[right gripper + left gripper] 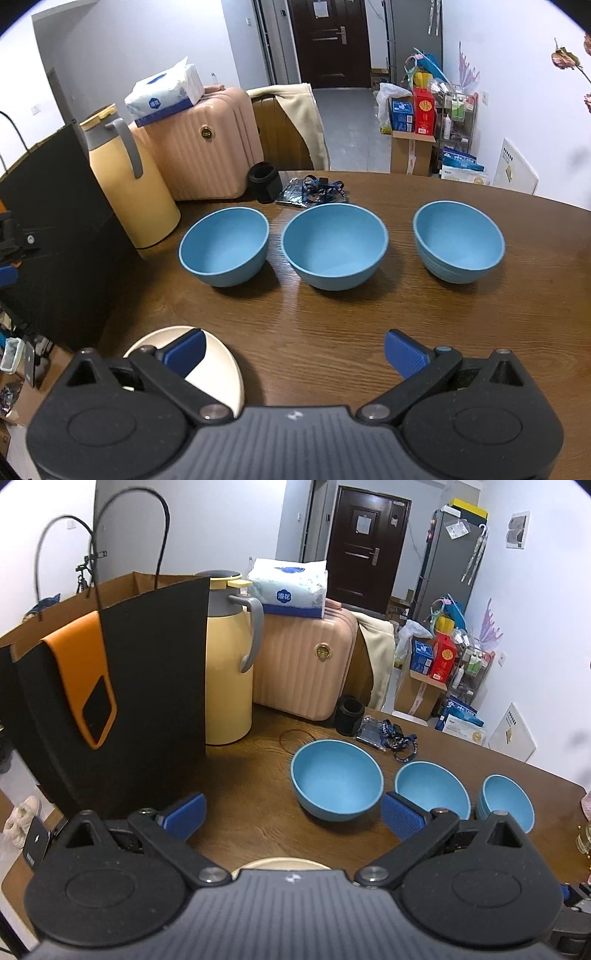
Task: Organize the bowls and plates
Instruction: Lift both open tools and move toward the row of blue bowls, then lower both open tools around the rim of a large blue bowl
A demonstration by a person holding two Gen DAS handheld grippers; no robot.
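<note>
Three blue bowls (334,245) on wooden table (369,332); door (328,40) behind.

Three blue bowls (334,245) in row; cream plate (218,365) under right gripper (293,352), jaws apart.

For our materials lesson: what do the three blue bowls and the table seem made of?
Blue bowls: probably matte plastic or wheat-straw composite; flat colour, dull sheen, thin rims. Table: wood or wood veneer, glossy; visible grain, light reflections.
</note>
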